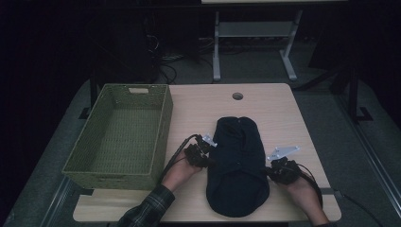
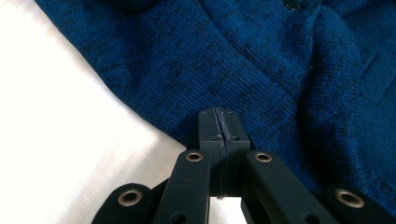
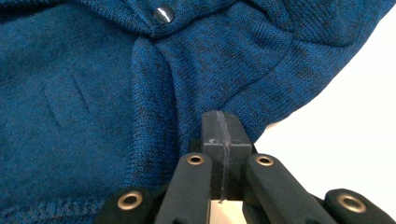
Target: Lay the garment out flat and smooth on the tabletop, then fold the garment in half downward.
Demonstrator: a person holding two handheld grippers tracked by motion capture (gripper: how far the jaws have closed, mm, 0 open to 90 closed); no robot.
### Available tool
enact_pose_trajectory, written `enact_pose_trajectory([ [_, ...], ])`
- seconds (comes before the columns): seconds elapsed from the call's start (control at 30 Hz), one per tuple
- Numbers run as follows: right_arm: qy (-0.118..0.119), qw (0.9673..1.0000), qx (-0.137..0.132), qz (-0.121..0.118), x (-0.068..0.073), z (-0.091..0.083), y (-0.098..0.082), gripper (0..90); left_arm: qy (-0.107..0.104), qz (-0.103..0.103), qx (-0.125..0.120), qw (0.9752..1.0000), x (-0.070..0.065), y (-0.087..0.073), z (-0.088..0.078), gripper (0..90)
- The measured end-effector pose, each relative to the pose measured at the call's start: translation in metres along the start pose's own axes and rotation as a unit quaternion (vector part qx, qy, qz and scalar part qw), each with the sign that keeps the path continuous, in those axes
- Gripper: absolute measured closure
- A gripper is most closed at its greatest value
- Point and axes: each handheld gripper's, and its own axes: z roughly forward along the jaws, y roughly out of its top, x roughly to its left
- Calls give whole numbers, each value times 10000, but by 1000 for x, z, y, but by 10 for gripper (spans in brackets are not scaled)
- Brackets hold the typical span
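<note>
Woven green basket [image 1: 113,180] at the far left of the wooden table [image 1: 283,109], open on top and well apart from the work. Next, to the right of it, left gripper [image 2: 219,114] at the left edge of the blue knitted garment [image 1: 236,175], jaws closed tight, pad against pad, tips resting at the border between knit and table; impossible to tell whether pinching a thin fold or only pressing on it. In the middle, garment lying flat and long on the table, narrow in shape, with one metal snap [image 3: 163,14] showing near a crease. At the right, right gripper [image 3: 220,116] in the mirror position on the right edge, jaws equally shut, with the same doubt about a pinched fold. Judging from this, most likely a folding step, with the basket as the probable goal. To do it well, first make sure of a real bite on the knit on both sides, taking more than the last few threads, because of the stretch and slip of such soft fabric. Then move both hands together, at equal height and equal speed, to avoid a twist or a loose corner. Lift only enough to clear the table, bring the fold over in one smooth pass, and lay it down before opening. Mind the snap: no catching on the pads.
</note>
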Motion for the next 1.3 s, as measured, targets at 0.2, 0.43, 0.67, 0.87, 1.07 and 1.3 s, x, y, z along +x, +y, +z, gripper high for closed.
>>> enact_pose_trajectory([
  [0.2,69,9999,-18,-74,9,-5,-8,899,-7,34,-10,10000,-12,-9,-3,898],
  [0.43,37,9999,-66,-150,19,-9,-15,899,78,273,54,9996,-25,-16,-6,896],
  [0.67,90,9999,-58,-96,21,-11,-17,899,94,254,39,9996,-27,-16,-7,892],
  [0.87,160,9998,-84,-57,18,-12,-15,846,-42,191,39,9998,-24,-15,-8,845],
  [1.07,164,9997,-196,-44,13,-15,-10,707,-117,121,-15,9999,-19,-11,-10,686],
  [1.3,164,9993,-327,-58,3,-20,2,580,-231,30,-201,9995,-12,-2,-18,509],
])
